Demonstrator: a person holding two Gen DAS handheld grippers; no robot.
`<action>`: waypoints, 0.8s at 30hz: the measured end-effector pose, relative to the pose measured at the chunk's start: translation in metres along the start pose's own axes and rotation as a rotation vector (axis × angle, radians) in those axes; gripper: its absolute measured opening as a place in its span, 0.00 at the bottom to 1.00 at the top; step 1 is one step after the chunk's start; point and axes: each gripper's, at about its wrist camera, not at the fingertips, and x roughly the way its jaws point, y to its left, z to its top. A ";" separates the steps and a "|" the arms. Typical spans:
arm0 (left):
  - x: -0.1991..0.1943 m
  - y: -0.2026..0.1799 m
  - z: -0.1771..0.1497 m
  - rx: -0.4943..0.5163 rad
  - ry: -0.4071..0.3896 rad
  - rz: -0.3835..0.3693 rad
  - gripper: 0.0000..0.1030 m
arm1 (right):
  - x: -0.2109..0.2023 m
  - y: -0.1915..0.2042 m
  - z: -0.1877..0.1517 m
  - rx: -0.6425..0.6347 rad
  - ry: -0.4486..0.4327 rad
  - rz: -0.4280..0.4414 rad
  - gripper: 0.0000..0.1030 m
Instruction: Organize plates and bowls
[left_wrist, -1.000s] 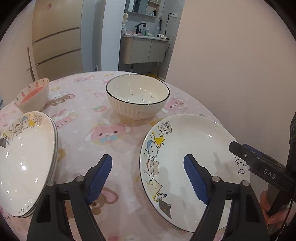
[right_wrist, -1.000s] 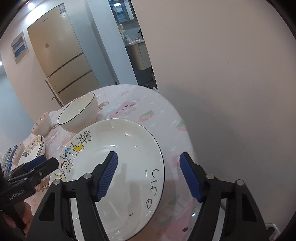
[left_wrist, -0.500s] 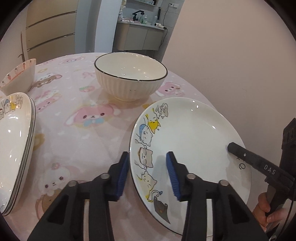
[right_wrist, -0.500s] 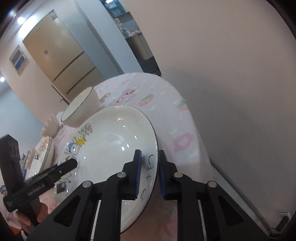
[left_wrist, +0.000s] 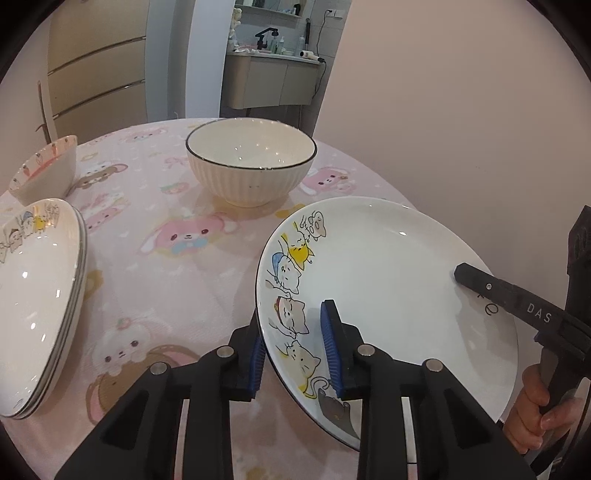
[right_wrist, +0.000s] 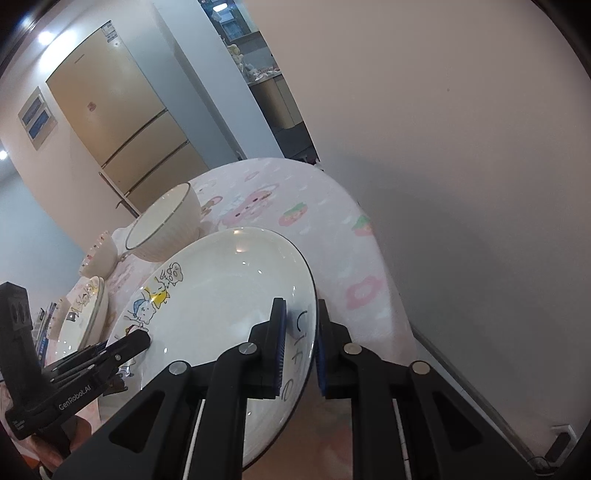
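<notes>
— How is the cartoon plate (left_wrist: 388, 291) held?
— Its opposite rims are clamped by the left gripper (left_wrist: 295, 354) and right gripper (right_wrist: 299, 343), above the tablecloth (left_wrist: 177, 266).
— Nearby?
— A ribbed bowl (left_wrist: 251, 166) beyond; stacked plates (left_wrist: 37, 302) left.

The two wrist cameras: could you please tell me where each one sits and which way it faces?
Left wrist: sits on the left gripper, looking across the table toward the ribbed bowl; its jaws clamp the cat plate; a hand shows.
Right wrist: sits on the right gripper, looking along the wall toward the fridge; its jaws clamp the plate's opposite rim.
Shared: plate, bowl, plate stack, and each other's gripper.
</notes>
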 end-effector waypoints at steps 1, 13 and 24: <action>-0.004 0.000 0.001 -0.007 -0.002 0.001 0.29 | -0.003 0.002 0.000 -0.008 -0.003 0.002 0.13; -0.066 0.014 0.002 -0.052 -0.053 0.042 0.29 | -0.035 0.050 0.003 -0.091 -0.044 0.043 0.14; -0.134 0.054 -0.004 -0.118 -0.155 0.097 0.29 | -0.050 0.122 0.003 -0.220 -0.079 0.107 0.14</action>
